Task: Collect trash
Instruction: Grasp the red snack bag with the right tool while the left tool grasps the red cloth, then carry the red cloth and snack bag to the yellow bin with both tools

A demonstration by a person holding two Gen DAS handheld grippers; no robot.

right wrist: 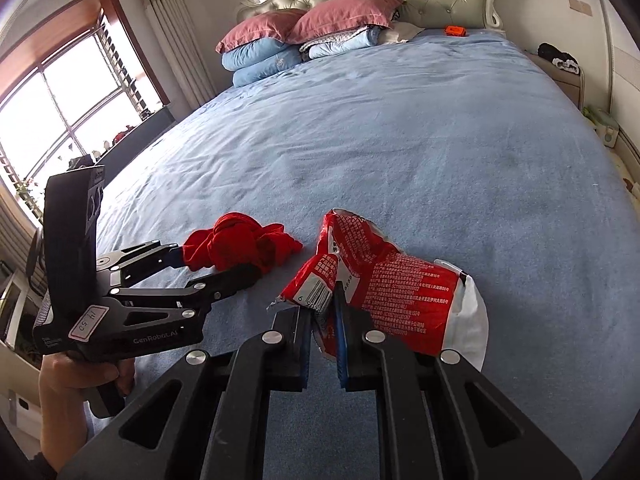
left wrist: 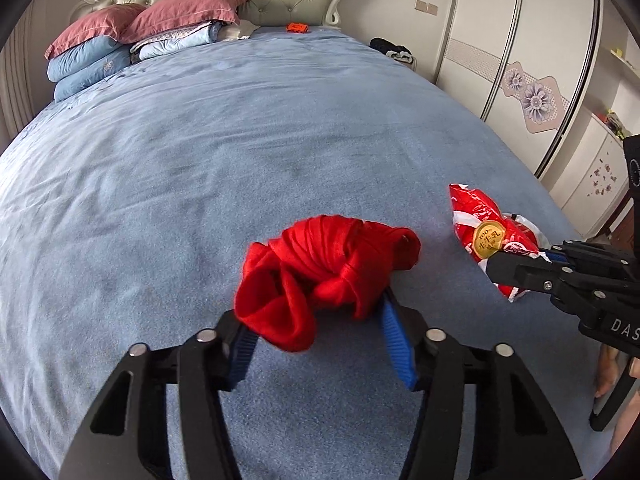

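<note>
A crumpled red cloth (left wrist: 324, 276) lies on the blue bed (left wrist: 280, 140). My left gripper (left wrist: 316, 320) is open, its blue pads either side of the cloth's near edge. The cloth (right wrist: 240, 246) and left gripper (right wrist: 216, 268) also show in the right wrist view. A red and white snack wrapper (right wrist: 384, 296) is pinched at its near edge by my right gripper (right wrist: 324, 320), which is shut on it. In the left wrist view the wrapper (left wrist: 486, 236) shows to the right of the cloth, held by the right gripper (left wrist: 516, 266).
Pink pillows (left wrist: 160, 20) on folded blue quilts (left wrist: 88, 64) sit at the headboard. A small orange object (left wrist: 297, 28) lies near the headboard. A white wardrobe (left wrist: 520, 60) stands on the right. A window (right wrist: 52, 108) is on the left.
</note>
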